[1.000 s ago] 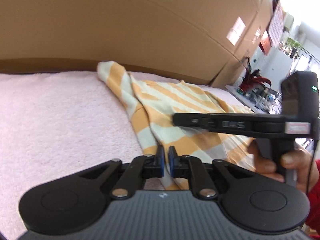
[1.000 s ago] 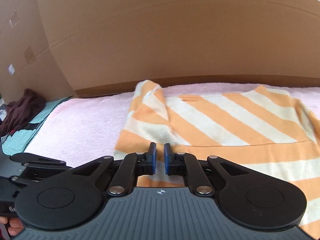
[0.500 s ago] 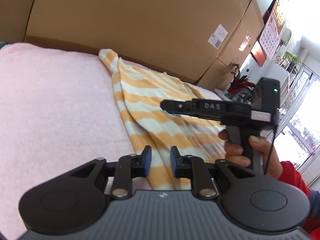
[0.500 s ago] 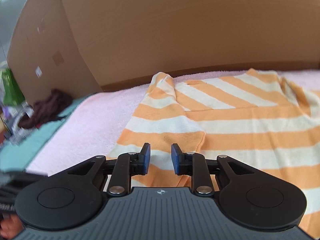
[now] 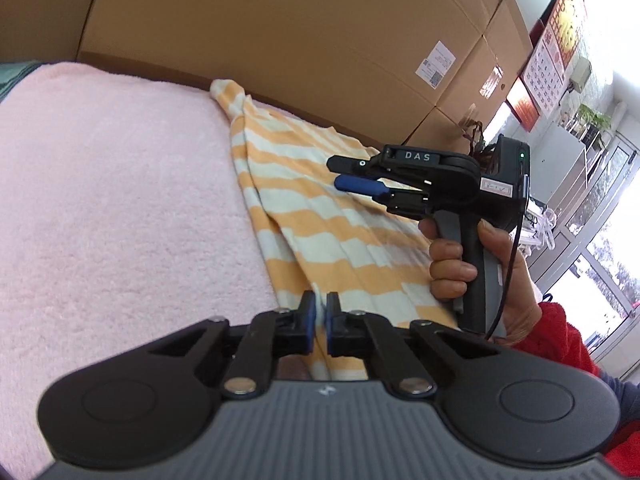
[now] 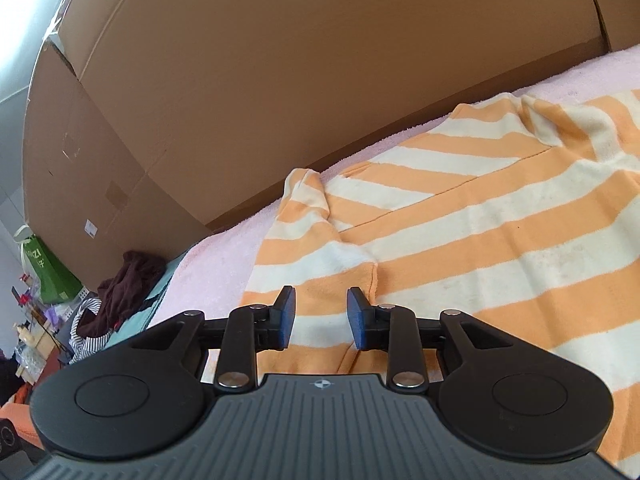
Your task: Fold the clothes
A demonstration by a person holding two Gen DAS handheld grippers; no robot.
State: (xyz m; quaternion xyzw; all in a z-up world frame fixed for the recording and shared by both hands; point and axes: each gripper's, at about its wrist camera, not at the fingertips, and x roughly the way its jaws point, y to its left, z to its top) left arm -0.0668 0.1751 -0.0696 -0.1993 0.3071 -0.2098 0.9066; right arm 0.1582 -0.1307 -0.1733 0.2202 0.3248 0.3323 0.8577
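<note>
Striped garment, orange and cream, on pink towel surface.
Lies mostly flat, one side folded over, sleeve bunched toward the cardboard.

We cannot see the near hem of the striped shirt in the left wrist view, because the body of the left gripper covers it, and we cannot tell whether cloth sits between its nearly touching pads. In the right wrist view the shirt runs off the right edge, and its near part lies hidden under the right gripper. The pink towel is cut off at the left edge. The label on the cardboard box is too small to read. The person's red sleeve leaves the frame at the right.
</note>
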